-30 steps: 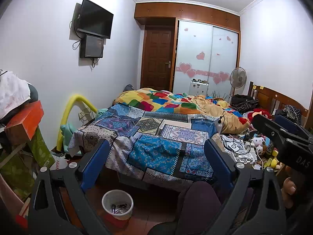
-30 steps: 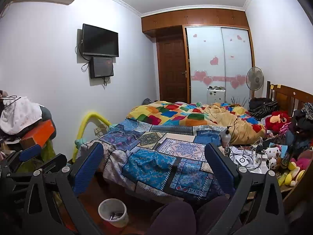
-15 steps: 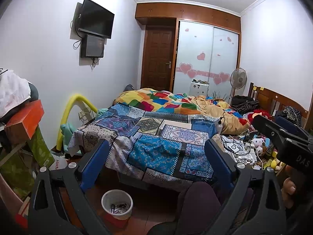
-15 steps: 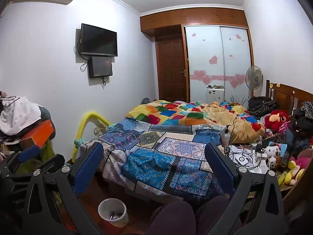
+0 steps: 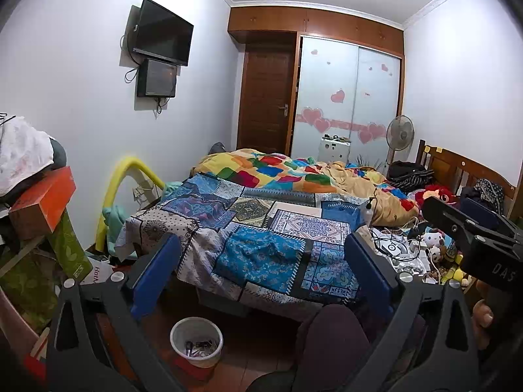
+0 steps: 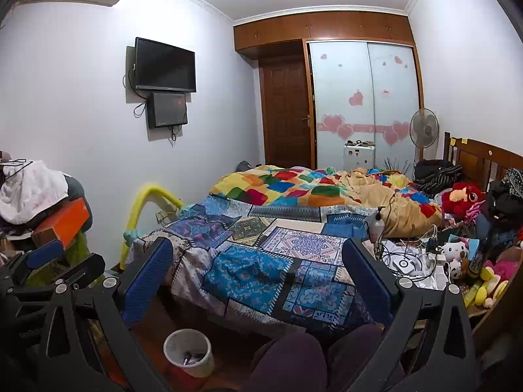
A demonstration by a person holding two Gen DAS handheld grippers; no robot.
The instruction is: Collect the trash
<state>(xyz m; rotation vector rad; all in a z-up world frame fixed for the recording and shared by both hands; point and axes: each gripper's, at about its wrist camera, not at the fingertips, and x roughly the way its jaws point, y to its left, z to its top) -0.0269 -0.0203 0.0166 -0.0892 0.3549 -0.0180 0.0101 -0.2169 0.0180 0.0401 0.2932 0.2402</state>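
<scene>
1. The left tool [image 5: 261, 274] is spread wide and holds nothing; its blue pads frame the foot of the bed [image 5: 261, 251].
2. The right tool [image 6: 256, 277] is equally wide and empty, aimed at the same bed from slightly further right.
3. The white waste bin [image 5: 196, 341] stands on the floor just in front of the bed's foot, below and between the left tool's fingers; a few small dark items already lie inside.
4. No clear piece of trash is singled out. The likeliest clutter sits at the bed's right side: cables, small boxes and a pump bottle [image 6: 376, 225] among plush toys [image 6: 457, 251]. Which of it is trash I cannot tell.
5. The step in hand looks like choosing a first target. To do it well, lower one tool toward a single loose item, keep the fingers wide until they straddle it, and stay clear of the tangled cables [image 6: 405, 261].
6. Keep the bin in view, so the carry from bed to bin stays short.
</scene>
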